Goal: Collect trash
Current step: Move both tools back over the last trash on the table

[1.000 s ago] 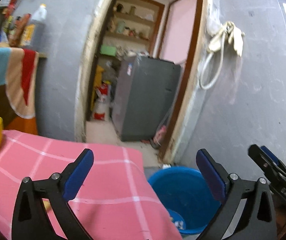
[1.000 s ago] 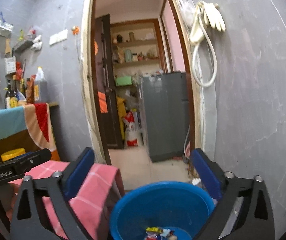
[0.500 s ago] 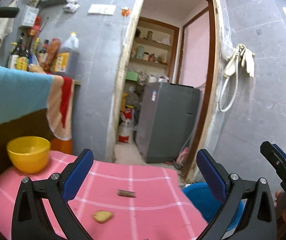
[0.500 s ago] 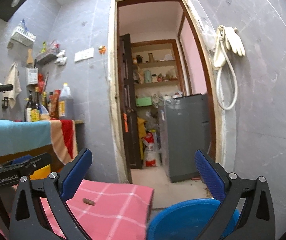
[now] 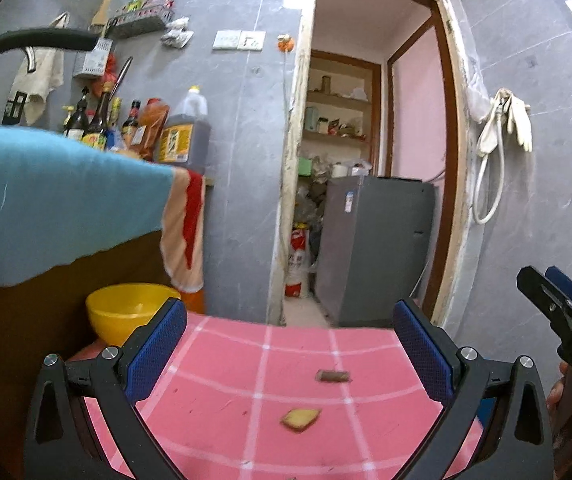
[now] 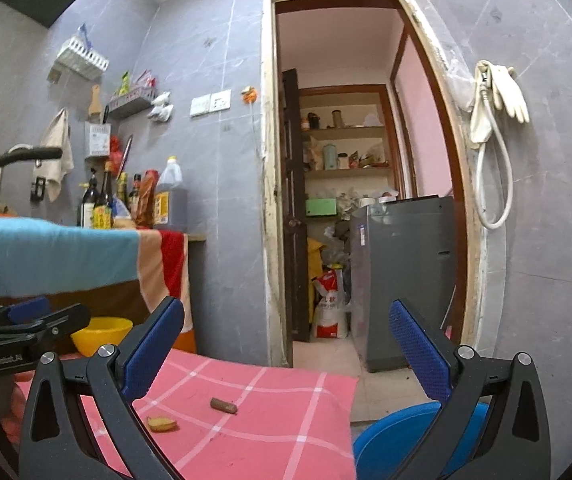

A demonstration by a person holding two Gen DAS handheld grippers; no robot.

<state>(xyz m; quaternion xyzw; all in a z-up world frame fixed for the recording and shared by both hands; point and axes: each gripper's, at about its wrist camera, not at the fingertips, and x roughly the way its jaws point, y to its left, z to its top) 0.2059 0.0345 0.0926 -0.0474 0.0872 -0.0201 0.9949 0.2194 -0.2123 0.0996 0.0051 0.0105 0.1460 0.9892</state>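
Both hand-held grippers, left (image 5: 289, 356) and right (image 6: 286, 352), jaws apart and empty, are facing scraps (image 5: 301, 419) near the surface's (image 5: 222, 360) right edge; next, pinching one.

Pink checked tabletop (image 5: 246, 408) lying mostly bare, offering open passage across its middle. Brown scrap (image 5: 332, 376) and yellow scrap (image 5: 301, 419) sitting apart on cloth, free room around each. Yellow bowl (image 5: 126, 314) occupying far left corner. Draped blue towel (image 5: 46, 204) overhanging behind bowl, limiting headroom there. Blue bucket (image 6: 397, 436) standing just beside table's right edge, mouth unobstructed. Grey wall (image 6: 545, 240) closing in right of bucket. Doorway (image 6: 341, 208) standing open beyond.
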